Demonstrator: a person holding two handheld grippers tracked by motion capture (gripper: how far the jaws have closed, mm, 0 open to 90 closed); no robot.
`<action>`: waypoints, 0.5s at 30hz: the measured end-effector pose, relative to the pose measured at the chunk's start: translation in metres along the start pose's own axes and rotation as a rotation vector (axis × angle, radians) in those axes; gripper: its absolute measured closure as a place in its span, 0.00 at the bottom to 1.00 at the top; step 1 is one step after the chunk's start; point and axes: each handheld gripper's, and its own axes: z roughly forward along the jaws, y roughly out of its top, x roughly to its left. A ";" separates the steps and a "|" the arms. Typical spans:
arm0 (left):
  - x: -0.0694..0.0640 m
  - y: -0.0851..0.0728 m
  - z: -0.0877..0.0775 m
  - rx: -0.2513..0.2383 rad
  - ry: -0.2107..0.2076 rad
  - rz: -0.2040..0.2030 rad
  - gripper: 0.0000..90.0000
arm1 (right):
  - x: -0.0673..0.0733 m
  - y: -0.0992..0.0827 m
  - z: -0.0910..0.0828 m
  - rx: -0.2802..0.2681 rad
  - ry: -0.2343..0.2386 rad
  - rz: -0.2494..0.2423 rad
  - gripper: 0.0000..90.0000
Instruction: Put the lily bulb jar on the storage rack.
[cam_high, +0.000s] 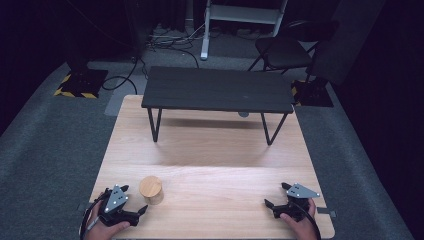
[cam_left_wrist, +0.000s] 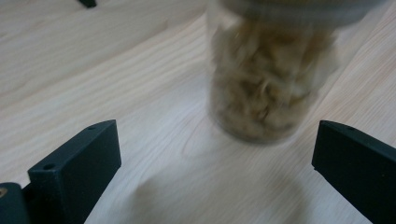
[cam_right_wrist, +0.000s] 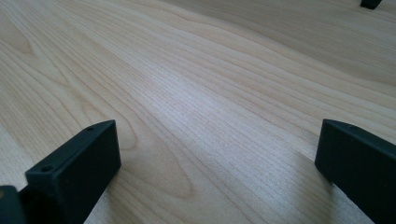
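A: Where was the clear round jar with the pale wooden lid (cam_high: 151, 189)?

B: It stood upright on the light wooden table (cam_high: 215, 150), near the front edge on the left side; in the left gripper view the clear round jar with the pale wooden lid (cam_left_wrist: 271, 74) looked blurred, packed with something pale and shredded; what exactly, I couldn't tell.

A: And the left gripper (cam_high: 134, 200)?

B: Just beside the jar, on its near-left side, held in the person's left hand (cam_high: 102, 227); its black jaws were spread wide; the jar sat ahead of them, closer to the jaw on the right of that view, not touched by either.

A: The right gripper (cam_high: 276, 194)?

B: Well apart from the jar, at the front right of the table, in the person's right hand (cam_high: 300, 225); its jaws were spread wide too, with bare wood grain between them.

A: Anything farther out?

B: A low black rectangular bench with thin metal legs (cam_high: 217, 90) stood across the far half of the table; beyond it, on the grey carpet, was a dark folding chair (cam_high: 287, 50).
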 end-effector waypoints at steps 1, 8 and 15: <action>0.000 0.004 0.001 0.000 -0.005 0.012 0.02 | 0.000 0.000 0.000 0.000 0.001 0.000 0.00; 0.003 0.023 0.011 -0.024 -0.039 0.026 0.01 | 0.001 0.000 -0.001 0.000 0.001 0.001 0.00; 0.007 0.038 0.023 -0.025 -0.072 0.032 0.01 | 0.001 0.000 -0.001 0.000 0.001 0.001 0.00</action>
